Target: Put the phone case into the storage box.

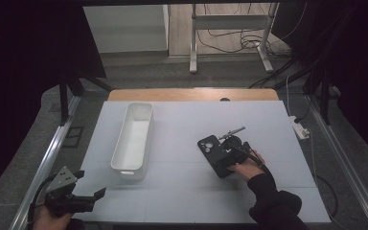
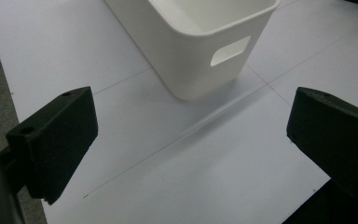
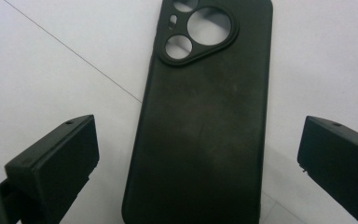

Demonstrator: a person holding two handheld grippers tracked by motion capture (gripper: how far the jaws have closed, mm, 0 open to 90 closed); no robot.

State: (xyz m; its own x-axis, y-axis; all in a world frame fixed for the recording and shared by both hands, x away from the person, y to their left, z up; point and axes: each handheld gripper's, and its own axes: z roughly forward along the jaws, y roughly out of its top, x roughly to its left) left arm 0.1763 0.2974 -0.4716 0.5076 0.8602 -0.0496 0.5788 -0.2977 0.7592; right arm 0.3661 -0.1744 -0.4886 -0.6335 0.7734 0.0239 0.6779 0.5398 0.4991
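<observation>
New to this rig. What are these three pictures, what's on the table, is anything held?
No robot arm here: a person holds a two-jaw gripper in each hand. The high view looks down from above the person's side of the table. There the left gripper hovers at the near left corner, and the right gripper is over a black phone case. The other two pictures come from cameras riding on each gripper, looking along its black jaws. The left gripper view shows open jaws facing a white bin. The right gripper view shows open jaws on either side of the phone case, not yet closed on it. A pen-like tool lies just beyond. Nothing is held.
</observation>
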